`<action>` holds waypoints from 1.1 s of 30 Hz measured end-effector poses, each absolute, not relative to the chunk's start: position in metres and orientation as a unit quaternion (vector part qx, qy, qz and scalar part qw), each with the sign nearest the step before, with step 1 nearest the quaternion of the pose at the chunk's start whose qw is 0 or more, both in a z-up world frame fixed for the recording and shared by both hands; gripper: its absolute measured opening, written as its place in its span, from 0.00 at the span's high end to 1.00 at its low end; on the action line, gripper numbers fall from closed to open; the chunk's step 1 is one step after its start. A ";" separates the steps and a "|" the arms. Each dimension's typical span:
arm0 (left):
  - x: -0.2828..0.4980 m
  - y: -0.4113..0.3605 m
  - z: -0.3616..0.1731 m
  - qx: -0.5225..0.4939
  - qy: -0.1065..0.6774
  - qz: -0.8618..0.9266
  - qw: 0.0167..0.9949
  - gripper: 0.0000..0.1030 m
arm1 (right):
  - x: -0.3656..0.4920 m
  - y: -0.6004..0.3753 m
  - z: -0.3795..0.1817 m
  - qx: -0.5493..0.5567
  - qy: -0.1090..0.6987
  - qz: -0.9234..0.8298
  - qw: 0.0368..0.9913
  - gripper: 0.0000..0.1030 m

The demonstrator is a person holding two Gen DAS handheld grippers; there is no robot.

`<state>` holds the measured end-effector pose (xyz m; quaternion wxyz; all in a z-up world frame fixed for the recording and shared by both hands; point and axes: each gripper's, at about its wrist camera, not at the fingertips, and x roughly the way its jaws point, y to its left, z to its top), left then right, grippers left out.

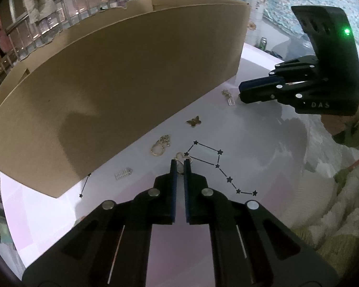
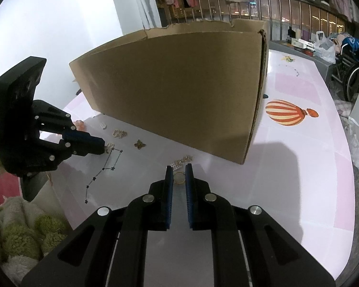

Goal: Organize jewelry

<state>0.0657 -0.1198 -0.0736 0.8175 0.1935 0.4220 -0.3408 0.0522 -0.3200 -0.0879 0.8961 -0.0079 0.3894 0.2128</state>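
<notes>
Several small gold jewelry pieces lie on the white table along the front of a large cardboard box [image 1: 122,81]. My left gripper [image 1: 180,165] is nearly shut around a gold heart-shaped piece [image 1: 183,157]; in the right wrist view it [image 2: 104,147] touches that piece [image 2: 109,147]. A ring with chain [image 1: 160,146], a butterfly charm [image 1: 194,121] and a silver clip [image 1: 123,173] lie nearby. My right gripper [image 2: 179,167] is slightly open around a gold ring [image 2: 179,177], beside a chain with a silver clip [image 2: 183,161]. It also shows in the left wrist view [image 1: 241,93].
The box [image 2: 179,91] stands close behind the jewelry. A printed star constellation [image 1: 217,165] and a striped balloon picture [image 2: 289,112] mark the tabletop. A green fuzzy sleeve [image 2: 24,234] is at the lower left. A wheelchair [image 2: 349,64] and bags stand beyond the table.
</notes>
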 end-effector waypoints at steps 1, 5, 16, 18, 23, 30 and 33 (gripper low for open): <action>0.064 -0.121 -0.074 0.190 0.423 -0.339 0.818 0.96 | 0.052 -0.320 -0.088 -0.008 0.389 0.213 0.896 0.90; 0.057 -0.123 -0.073 0.161 0.428 -0.342 0.821 0.95 | 0.052 -0.320 -0.088 -0.008 0.390 0.213 0.896 0.90; 0.052 -0.124 -0.067 0.072 0.441 -0.371 0.814 0.83 | 0.052 -0.323 -0.089 -0.001 0.390 0.211 0.896 0.90; 0.052 -0.123 -0.067 0.086 0.432 -0.356 0.824 0.81 | 0.052 -0.323 -0.089 0.000 0.389 0.211 0.897 0.90; 0.063 -0.113 -0.072 0.091 0.438 -0.323 0.834 0.74 | 0.050 -0.325 -0.091 0.004 0.388 0.211 0.897 0.90; 0.061 -0.113 -0.074 0.057 0.454 -0.337 0.823 0.72 | 0.049 -0.326 -0.092 0.006 0.388 0.213 0.897 0.90; 0.058 -0.114 -0.075 0.044 0.457 -0.348 0.817 0.72 | 0.048 -0.327 -0.092 0.007 0.388 0.212 0.897 0.90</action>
